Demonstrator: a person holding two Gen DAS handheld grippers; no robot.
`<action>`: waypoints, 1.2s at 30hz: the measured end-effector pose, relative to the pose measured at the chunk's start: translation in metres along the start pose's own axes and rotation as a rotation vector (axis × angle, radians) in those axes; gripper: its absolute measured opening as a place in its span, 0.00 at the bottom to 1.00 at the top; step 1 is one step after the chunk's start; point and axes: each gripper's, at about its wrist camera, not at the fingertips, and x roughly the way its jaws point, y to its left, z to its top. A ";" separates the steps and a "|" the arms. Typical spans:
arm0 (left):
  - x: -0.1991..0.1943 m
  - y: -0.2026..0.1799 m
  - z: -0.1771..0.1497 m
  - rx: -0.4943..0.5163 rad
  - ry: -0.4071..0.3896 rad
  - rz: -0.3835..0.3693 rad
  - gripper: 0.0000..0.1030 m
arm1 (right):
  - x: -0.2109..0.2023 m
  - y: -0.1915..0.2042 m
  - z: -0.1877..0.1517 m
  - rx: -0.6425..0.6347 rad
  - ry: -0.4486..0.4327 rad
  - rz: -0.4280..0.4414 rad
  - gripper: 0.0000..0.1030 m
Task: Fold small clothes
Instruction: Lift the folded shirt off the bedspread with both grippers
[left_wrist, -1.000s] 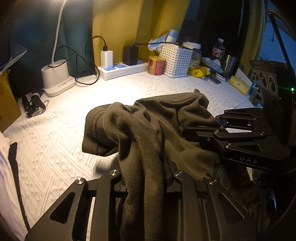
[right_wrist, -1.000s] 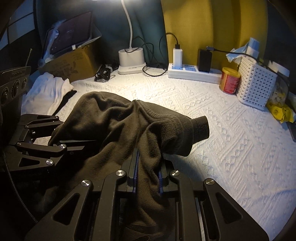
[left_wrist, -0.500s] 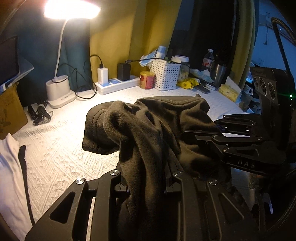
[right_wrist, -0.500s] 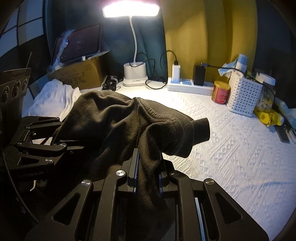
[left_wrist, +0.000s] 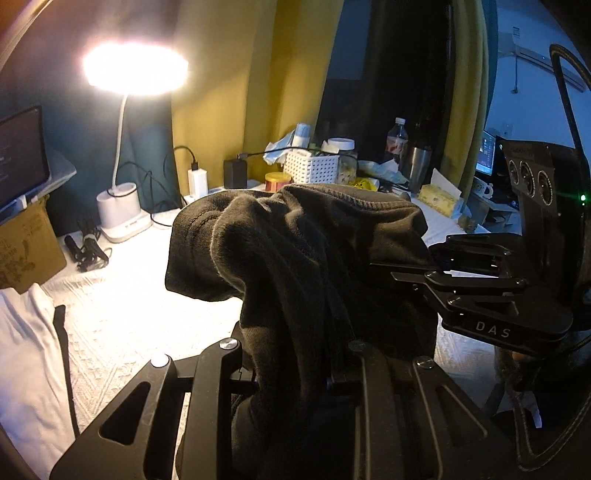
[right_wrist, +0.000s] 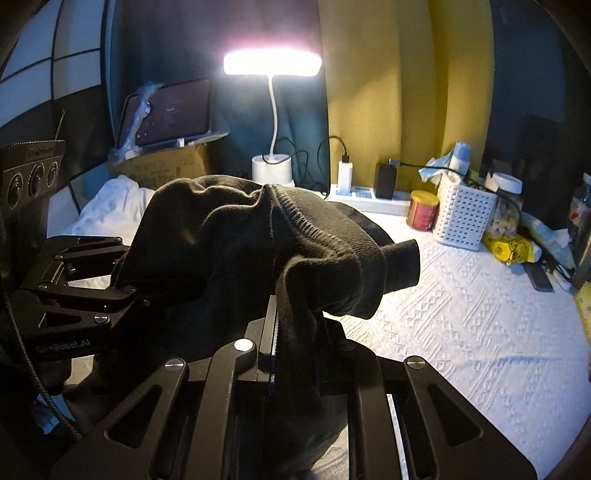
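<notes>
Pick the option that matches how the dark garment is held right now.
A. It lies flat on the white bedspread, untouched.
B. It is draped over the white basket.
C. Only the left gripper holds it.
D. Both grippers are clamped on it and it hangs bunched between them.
D: the left gripper and the right gripper each have their fingers closed on the dark garment, which hangs bunched between them above the white bedspread.

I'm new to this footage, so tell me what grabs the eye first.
A dark olive garment fills the middle of both views, held up off the white textured cover, with the left claw and right claw each shut on a fold of it. Behind it at the wall, a lit desk lamp glares.
</notes>
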 end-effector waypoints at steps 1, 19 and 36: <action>-0.002 -0.001 0.000 0.002 -0.004 0.000 0.21 | -0.003 0.000 0.000 0.000 -0.005 -0.001 0.14; -0.056 -0.036 0.013 0.087 -0.120 0.022 0.21 | -0.076 0.015 0.005 -0.011 -0.160 -0.030 0.12; -0.104 -0.045 0.041 0.149 -0.259 0.065 0.20 | -0.139 0.026 0.045 -0.067 -0.328 -0.008 0.11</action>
